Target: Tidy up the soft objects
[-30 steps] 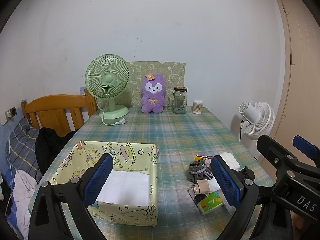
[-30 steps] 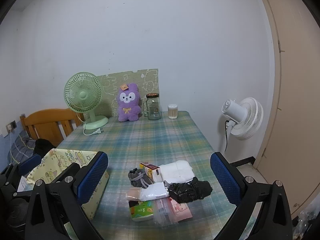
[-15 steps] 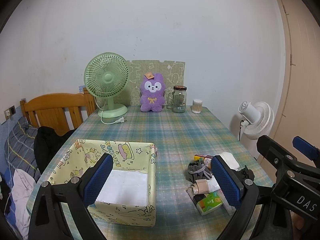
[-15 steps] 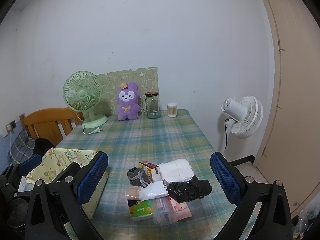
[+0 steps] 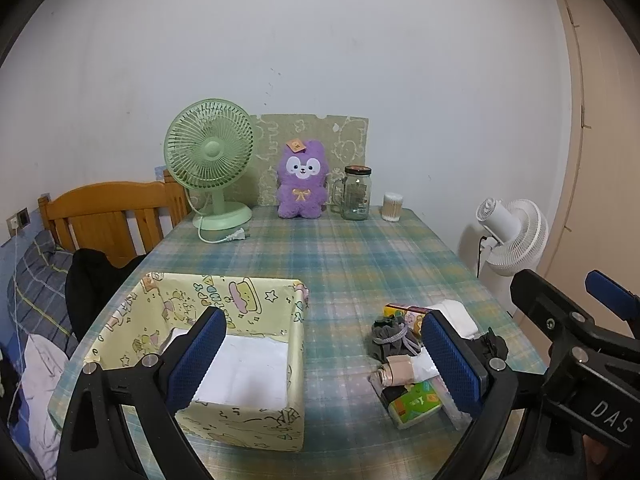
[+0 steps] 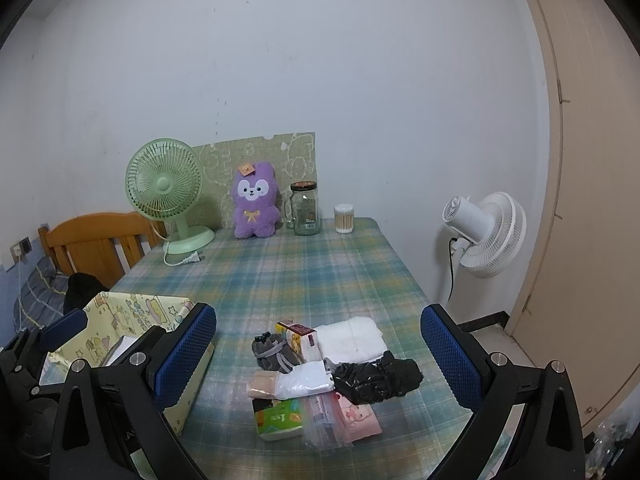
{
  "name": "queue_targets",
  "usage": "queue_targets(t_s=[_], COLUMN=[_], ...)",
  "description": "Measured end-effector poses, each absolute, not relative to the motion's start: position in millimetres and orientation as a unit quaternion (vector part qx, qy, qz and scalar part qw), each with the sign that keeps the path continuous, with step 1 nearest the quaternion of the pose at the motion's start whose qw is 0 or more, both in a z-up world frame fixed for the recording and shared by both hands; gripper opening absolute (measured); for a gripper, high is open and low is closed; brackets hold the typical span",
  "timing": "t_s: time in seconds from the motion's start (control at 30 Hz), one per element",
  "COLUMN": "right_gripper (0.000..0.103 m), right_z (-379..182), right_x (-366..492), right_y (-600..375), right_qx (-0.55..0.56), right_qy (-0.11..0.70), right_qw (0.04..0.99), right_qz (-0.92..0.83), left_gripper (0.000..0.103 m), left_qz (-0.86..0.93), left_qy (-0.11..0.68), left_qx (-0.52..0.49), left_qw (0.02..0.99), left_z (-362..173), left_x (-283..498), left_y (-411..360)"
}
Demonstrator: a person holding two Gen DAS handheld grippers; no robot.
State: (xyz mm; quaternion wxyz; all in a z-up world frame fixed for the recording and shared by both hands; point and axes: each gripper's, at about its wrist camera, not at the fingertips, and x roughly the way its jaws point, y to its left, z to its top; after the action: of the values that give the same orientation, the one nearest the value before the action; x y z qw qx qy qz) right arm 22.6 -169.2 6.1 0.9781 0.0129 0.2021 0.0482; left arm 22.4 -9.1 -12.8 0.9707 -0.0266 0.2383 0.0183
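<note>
A pile of soft things lies on the plaid table near its front right: a grey drawstring pouch (image 6: 274, 354), a folded white towel (image 6: 352, 338), a crumpled black bag (image 6: 376, 376), a white packet (image 6: 306, 380), a green tissue pack (image 6: 278, 418) and a pink pack (image 6: 358, 416). A yellow cartoon-print fabric box (image 5: 240, 424) stands to the left of the pile and holds only a white liner. My left gripper (image 5: 322, 316) hovers open above the box's right edge. My right gripper (image 6: 318, 312) hovers open over the pile. Neither holds anything.
At the table's far end stand a green desk fan (image 5: 210, 160), a purple plush toy (image 5: 302, 184), a glass jar (image 5: 356, 192) and a cotton-swab tub (image 5: 392, 207). A wooden chair (image 5: 104, 216) with dark clothing is on the left, and a white floor fan (image 6: 484, 236) on the right.
The left wrist view has tilted slightly, so the far objects sit a little higher in frame. Nothing on the table has moved and both grippers remain open.
</note>
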Motion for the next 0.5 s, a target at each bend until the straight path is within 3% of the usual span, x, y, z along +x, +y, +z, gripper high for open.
queue_targets(t_s=[0.5], right_gripper=[0.103], right_z=[1.8], right_x=[27.9], right_y=[-173.2], right_qx=[0.017], right_qy=[0.204], right_qw=[0.977], right_qz=[0.057], left_gripper=[0.099], left_qz=[0.019], left_qy=[0.238], left_qx=[-0.021], left_qw=[0.971], left_z=[-15.4], left_x=[27.9], left_y=[-15.7])
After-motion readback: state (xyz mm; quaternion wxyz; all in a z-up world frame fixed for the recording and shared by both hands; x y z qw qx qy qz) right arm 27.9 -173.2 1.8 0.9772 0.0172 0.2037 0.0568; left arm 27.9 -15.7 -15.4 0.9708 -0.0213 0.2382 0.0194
